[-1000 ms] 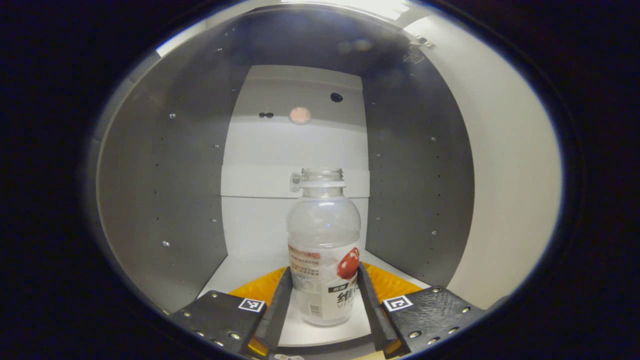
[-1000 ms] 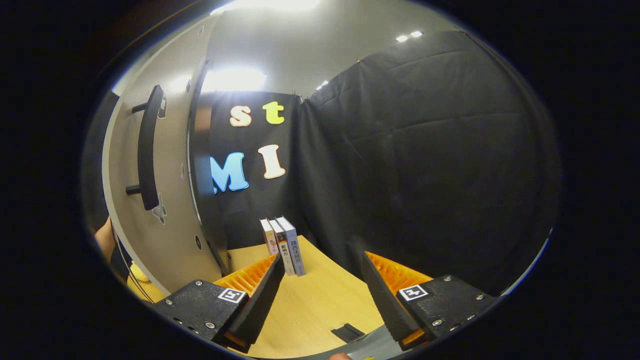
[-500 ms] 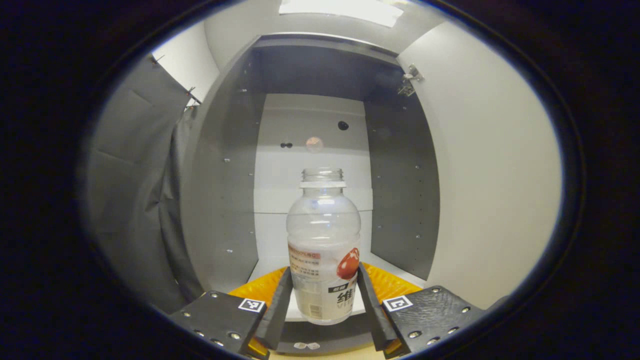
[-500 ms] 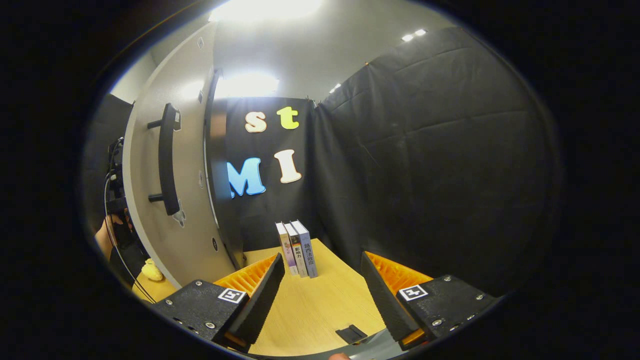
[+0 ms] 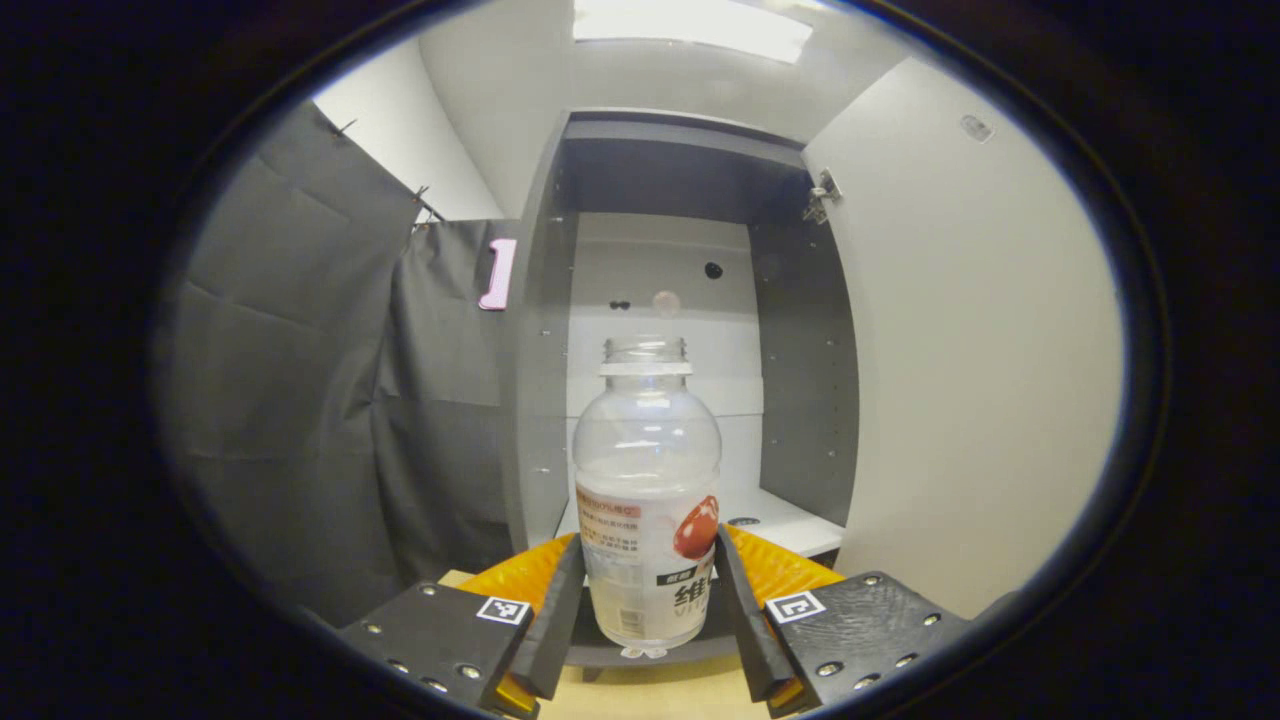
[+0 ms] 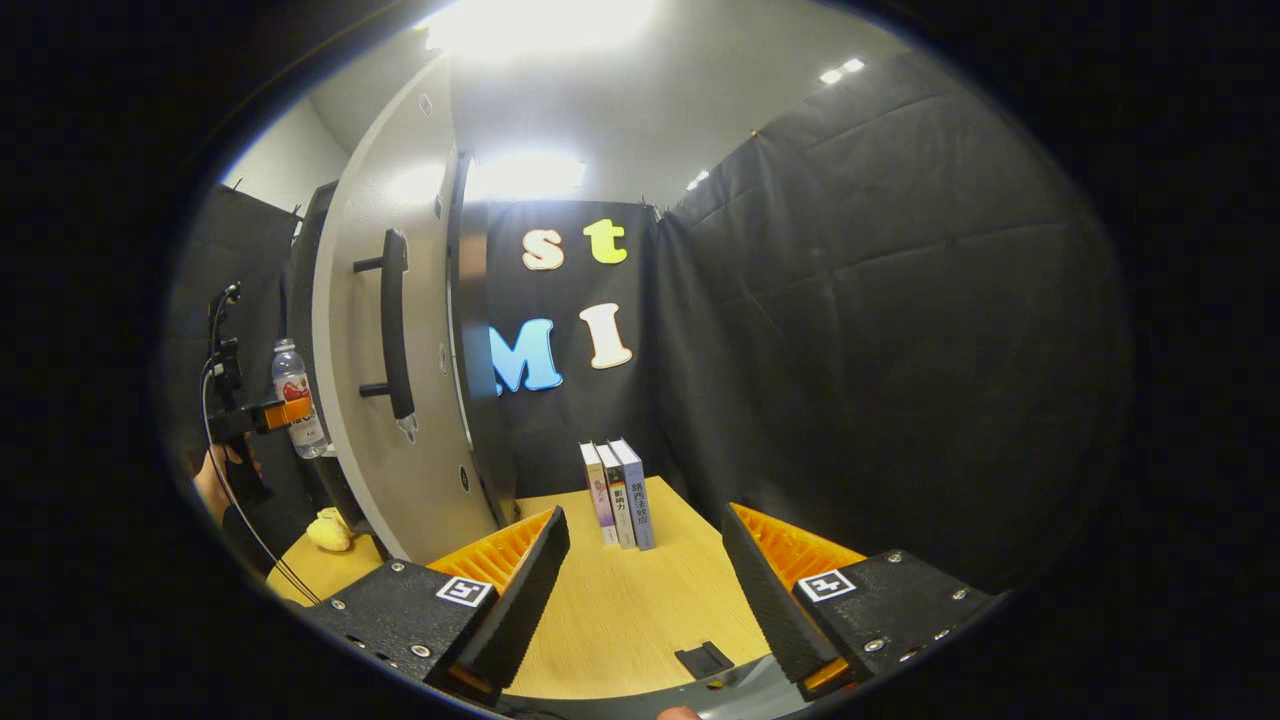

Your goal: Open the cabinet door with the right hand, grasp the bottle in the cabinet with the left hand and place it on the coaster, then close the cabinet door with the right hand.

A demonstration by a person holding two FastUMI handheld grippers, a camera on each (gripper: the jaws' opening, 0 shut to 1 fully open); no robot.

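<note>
My left tool (image 5: 648,605) grips bottle (image 5: 647,500), label unreadable; right tool (image 6: 640,585) wide over worktop (image 6: 640,600), books (image 6: 620,494) at 12 o'clock.

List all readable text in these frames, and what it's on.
None can be quoted.
On the bottle: label print partly hidden by the grip, the rest too blurred.
On the books: spine text too small to read.
On the left hand-held gripper and right hand-held gripper: square code markers, no words.
</note>
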